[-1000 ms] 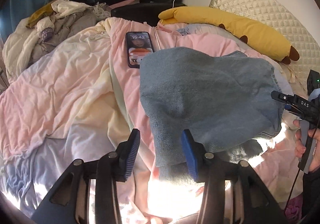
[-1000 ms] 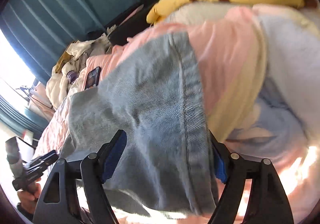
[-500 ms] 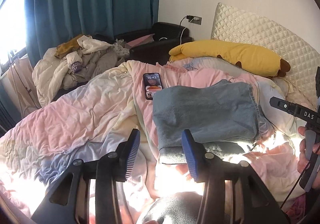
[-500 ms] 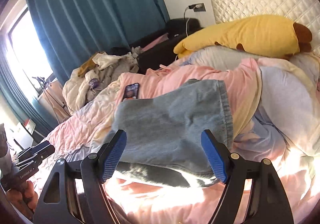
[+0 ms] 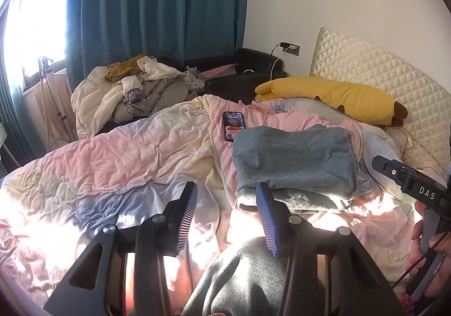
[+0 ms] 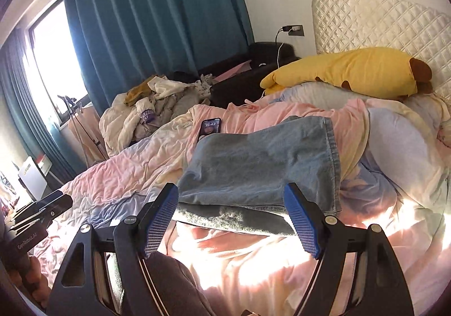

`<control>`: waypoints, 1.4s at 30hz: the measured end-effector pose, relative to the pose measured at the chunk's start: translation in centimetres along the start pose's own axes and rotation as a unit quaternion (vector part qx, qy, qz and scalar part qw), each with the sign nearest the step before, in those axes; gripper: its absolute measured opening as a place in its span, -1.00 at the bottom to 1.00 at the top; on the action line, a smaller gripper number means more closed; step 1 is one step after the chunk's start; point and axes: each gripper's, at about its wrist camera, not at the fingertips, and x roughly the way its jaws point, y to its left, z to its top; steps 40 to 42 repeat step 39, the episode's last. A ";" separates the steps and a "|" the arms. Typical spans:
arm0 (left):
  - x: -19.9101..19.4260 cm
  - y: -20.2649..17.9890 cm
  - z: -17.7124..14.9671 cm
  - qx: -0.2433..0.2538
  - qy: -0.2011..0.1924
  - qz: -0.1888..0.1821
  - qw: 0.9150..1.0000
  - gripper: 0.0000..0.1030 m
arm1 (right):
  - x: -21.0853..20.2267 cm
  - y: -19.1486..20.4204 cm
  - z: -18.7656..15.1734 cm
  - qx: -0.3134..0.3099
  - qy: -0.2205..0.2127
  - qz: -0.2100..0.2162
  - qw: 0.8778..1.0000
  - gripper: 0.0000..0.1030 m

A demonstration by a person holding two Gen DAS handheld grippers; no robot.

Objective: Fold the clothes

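Observation:
A folded blue denim garment (image 5: 296, 158) (image 6: 262, 163) lies flat on the pastel quilt (image 5: 121, 158), on top of a darker grey folded piece (image 6: 234, 218). My left gripper (image 5: 227, 203) hovers above the quilt in front of the stack's left corner, open, with nothing between its fingers. Wider apart, my right gripper (image 6: 232, 207) is open and empty, held back from the stack's near edge. Each gripper shows at the edge of the other's view: the right one (image 5: 408, 183), the left one (image 6: 36, 214).
A phone (image 5: 233, 125) with a lit screen lies on the quilt just beyond the stack. A yellow banana plush (image 5: 332, 96) rests by the quilted headboard (image 5: 380, 70). A heap of unfolded clothes (image 5: 132, 93) sits at the back left near teal curtains (image 5: 157, 6). A grey-clad knee (image 5: 242, 282) is below.
Both grippers have pulled back and risen away from the denim stack, which now looks smaller and lies untouched. Both cameras now show more of the room.

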 end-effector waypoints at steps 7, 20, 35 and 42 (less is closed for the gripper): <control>-0.4 0.1 -2.3 0.001 -0.014 0.008 1.000 -0.14 | -0.1 2.7 -3.3 -0.017 -0.001 -0.016 1.000 0.54; 0.9 0.7 -4.7 0.002 -0.004 0.013 1.000 -0.14 | 0.9 3.7 -6.4 -0.027 -0.009 -0.070 0.997 0.56; 0.5 0.8 -5.0 -0.003 0.000 0.015 1.000 -0.14 | 0.4 3.9 -6.4 -0.034 -0.008 -0.092 0.995 0.56; 0.4 0.9 -5.1 -0.005 0.000 0.013 1.000 -0.14 | 0.4 4.1 -6.5 -0.034 -0.006 -0.094 0.995 0.56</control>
